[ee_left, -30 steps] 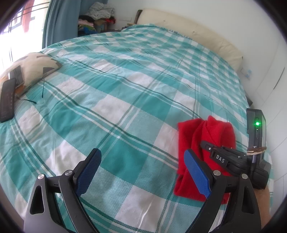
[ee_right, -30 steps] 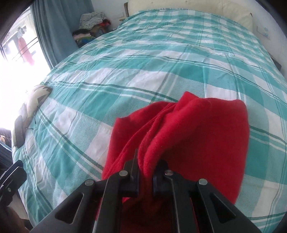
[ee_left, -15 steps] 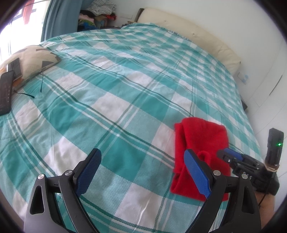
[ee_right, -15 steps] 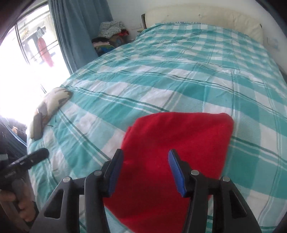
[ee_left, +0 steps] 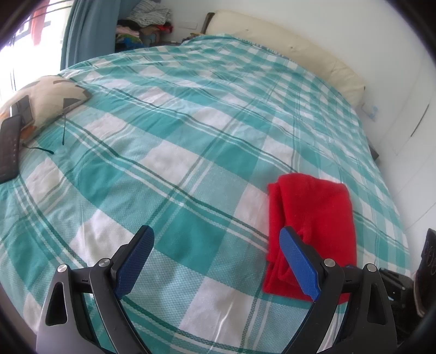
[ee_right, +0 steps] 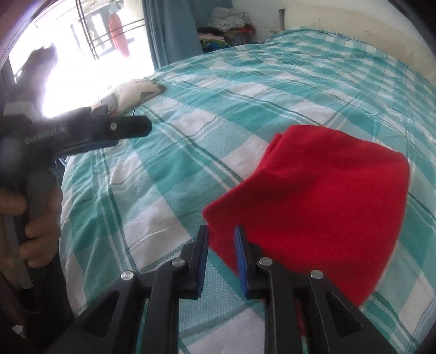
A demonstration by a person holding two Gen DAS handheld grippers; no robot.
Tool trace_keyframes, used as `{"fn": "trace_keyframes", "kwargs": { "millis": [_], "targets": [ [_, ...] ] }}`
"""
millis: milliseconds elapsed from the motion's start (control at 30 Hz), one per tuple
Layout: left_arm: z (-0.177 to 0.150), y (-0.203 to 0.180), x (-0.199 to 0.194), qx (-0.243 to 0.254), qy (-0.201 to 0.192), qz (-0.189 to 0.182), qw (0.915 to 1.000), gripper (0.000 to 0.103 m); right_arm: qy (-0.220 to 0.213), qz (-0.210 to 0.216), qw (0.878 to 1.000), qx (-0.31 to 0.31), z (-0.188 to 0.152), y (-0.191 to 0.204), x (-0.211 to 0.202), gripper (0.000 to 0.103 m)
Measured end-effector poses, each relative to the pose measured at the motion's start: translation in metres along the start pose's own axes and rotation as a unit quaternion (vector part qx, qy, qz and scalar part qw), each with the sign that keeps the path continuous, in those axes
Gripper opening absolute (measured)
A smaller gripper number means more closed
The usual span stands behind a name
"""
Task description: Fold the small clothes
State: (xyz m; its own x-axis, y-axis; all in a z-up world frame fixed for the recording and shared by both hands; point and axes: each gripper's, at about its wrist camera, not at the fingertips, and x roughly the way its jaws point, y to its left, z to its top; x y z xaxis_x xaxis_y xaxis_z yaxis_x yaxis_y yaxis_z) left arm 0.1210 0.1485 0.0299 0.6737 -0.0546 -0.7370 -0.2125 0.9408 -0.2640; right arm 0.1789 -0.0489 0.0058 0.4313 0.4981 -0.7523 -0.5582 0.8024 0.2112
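A small red garment (ee_left: 313,217) lies folded flat on the teal checked bedspread (ee_left: 190,136); it also shows in the right wrist view (ee_right: 313,196). My left gripper (ee_left: 215,261) is wide open and empty above the bed, the garment just behind its right finger. It appears in the right wrist view (ee_right: 120,130), held at the left. My right gripper (ee_right: 220,253) hangs above the garment's near corner, jaws a narrow gap apart, holding nothing. Only part of its body shows in the left wrist view.
A patterned cushion (ee_left: 46,95) with a dark remote (ee_left: 9,149) lies at the bed's left edge. A cream headboard pad (ee_left: 294,54) runs along the far side. Piled clothes (ee_left: 147,24) sit by the blue curtain. White wall stands at the right.
My right gripper let go of the red garment, which dropped flat, then drew back toward the near edge and narrowed its jaws. My left gripper stayed open.
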Motion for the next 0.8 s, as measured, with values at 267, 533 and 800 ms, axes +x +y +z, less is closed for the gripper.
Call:
{"fn": "trace_keyframes", "kwargs": {
  "millis": [267,533,800],
  "targets": [
    [-0.007,-0.012,0.007,0.012,0.010,0.003,0.9999,0.094,0.080,-0.060,0.994,0.050,-0.057,-0.057,0.006,0.021],
    [-0.006,-0.046,0.029,0.064,0.054,-0.083,0.9930,0.097,0.031,-0.048,0.995,0.086,-0.075,-0.067,-0.027,0.036],
    [0.006,-0.104,0.113,0.136,0.132,-0.097,0.9771,0.099,-0.072,-0.019,0.967,0.243,-0.045,-0.154,-0.046,0.069]
  ]
}}
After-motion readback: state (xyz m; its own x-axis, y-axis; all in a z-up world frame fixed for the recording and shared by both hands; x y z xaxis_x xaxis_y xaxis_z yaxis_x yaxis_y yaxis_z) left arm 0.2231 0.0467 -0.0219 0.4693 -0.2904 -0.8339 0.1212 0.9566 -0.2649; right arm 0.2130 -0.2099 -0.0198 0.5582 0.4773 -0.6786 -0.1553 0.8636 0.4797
